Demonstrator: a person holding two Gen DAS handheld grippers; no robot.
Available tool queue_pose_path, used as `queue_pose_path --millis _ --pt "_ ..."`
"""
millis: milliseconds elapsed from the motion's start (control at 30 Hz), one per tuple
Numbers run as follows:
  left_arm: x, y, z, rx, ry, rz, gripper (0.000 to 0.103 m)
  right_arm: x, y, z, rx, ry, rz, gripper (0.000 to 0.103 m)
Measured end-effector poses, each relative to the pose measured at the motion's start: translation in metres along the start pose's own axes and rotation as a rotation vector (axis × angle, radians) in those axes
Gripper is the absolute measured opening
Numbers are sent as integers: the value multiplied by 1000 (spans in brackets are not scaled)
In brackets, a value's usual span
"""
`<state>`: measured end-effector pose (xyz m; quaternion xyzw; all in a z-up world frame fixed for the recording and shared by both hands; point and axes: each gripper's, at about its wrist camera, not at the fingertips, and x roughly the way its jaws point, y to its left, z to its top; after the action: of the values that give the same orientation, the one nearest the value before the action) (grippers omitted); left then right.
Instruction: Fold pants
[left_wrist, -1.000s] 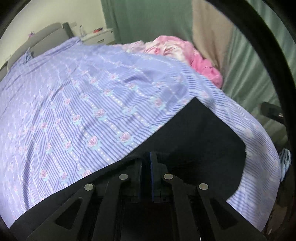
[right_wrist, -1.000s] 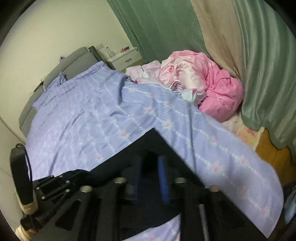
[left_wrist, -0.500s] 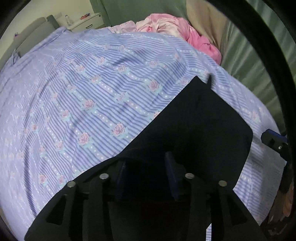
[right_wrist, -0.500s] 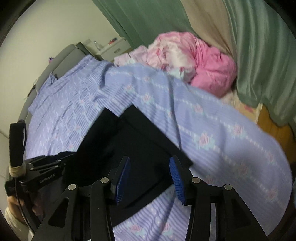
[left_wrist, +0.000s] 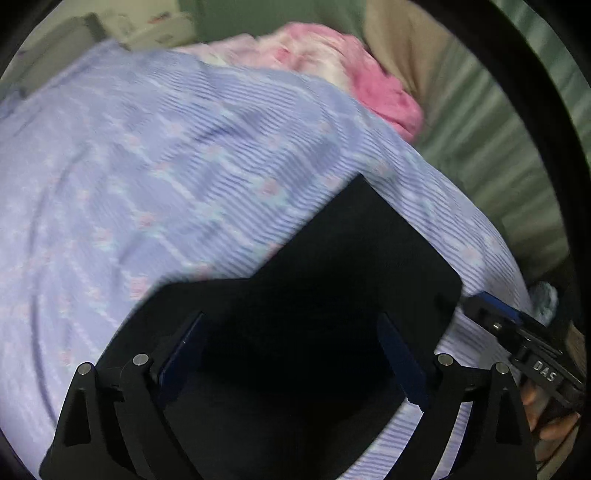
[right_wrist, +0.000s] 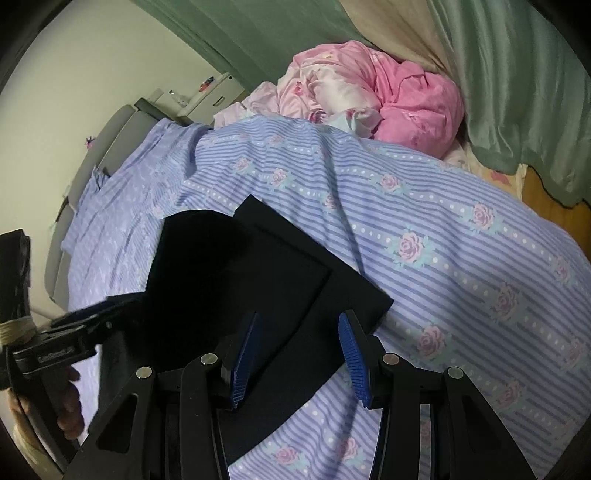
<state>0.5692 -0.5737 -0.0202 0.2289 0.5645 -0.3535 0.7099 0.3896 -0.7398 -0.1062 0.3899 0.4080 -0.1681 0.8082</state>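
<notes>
The black pants (left_wrist: 351, 266) lie folded in a flat, layered rectangle on the striped lilac bedsheet (left_wrist: 147, 166). My left gripper (left_wrist: 291, 350) hovers just over them, its jaws opening wide; cloth lies below the gap and the blue pads do not press on it. In the right wrist view the pants (right_wrist: 258, 273) show two stacked layers with a rounded fold at the left. My right gripper (right_wrist: 297, 354) stands open over their near right corner, touching nothing. Each gripper shows in the other's view: the right gripper (left_wrist: 491, 314) and the left gripper (right_wrist: 85, 321), both with a hand on the handle.
A pink bedding heap (right_wrist: 388, 96) lies at the far side of the bed, against green curtains (right_wrist: 517, 92). A grey headboard (right_wrist: 110, 147) and a white nightstand (right_wrist: 210, 92) stand beyond. Wooden floor (right_wrist: 546, 192) shows past the bed's right edge.
My left gripper, shut on the pants' cloth a second ago, has spread wide and let go. The right gripper has sunk toward the bed, and the pants now lie flat.
</notes>
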Motion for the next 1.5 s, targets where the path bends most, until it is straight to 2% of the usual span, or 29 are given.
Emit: queue_pose_path --millis 67,167,267,367,467,600,667,733,867,900,933,967,1000,1033,1100,1233,1333,1400,1500 --pt "-3 -11 3 32 -6 14 93 0 0 1 -1 -2 -5 46" --pt "-20 -31 10 144 -104 58 93 -1 -2 2 2 -9 -2 46" --pt "-29 -41 20 262 -196 139 98 1 -2 5 9 -21 5 46" --pt "-13 -33 40 334 -203 184 98 9 -1 7 21 -28 13 46" --pt "15 -11 62 313 -154 167 96 25 -2 7 49 -12 25 46" --pt "60 18 82 208 -44 107 86 44 -6 3 100 18 31 46" --pt "79 30 85 162 3 98 82 52 -10 2 129 27 32 46" --pt "94 42 86 118 38 88 82 59 -15 3 164 38 42 46" --pt "111 58 85 24 77 12 81 69 -16 4 180 43 49 46" --pt "112 58 85 17 65 4 76 70 -15 5 178 40 47 46" --pt "112 57 84 18 58 2 63 71 -13 6 169 37 45 43" --pt "112 57 84 18 50 5 56 72 -11 7 158 36 42 38" --pt "109 56 84 18 40 0 41 73 -10 7 145 40 47 21" --pt "106 54 84 22 33 -13 21 75 -9 8 137 49 51 11" --pt "96 50 83 31 18 -19 8 74 -9 9 138 52 48 7" --pt "67 35 78 91 -45 -9 3 42 -7 13 145 -1 72 4" --pt "41 23 71 108 -75 -83 3 4 0 15 119 -63 65 4" --pt "34 10 67 138 -76 -95 3 -16 0 16 119 -97 58 4" --pt "42 -3 64 187 -39 -80 3 -21 -9 17 146 -90 35 4"
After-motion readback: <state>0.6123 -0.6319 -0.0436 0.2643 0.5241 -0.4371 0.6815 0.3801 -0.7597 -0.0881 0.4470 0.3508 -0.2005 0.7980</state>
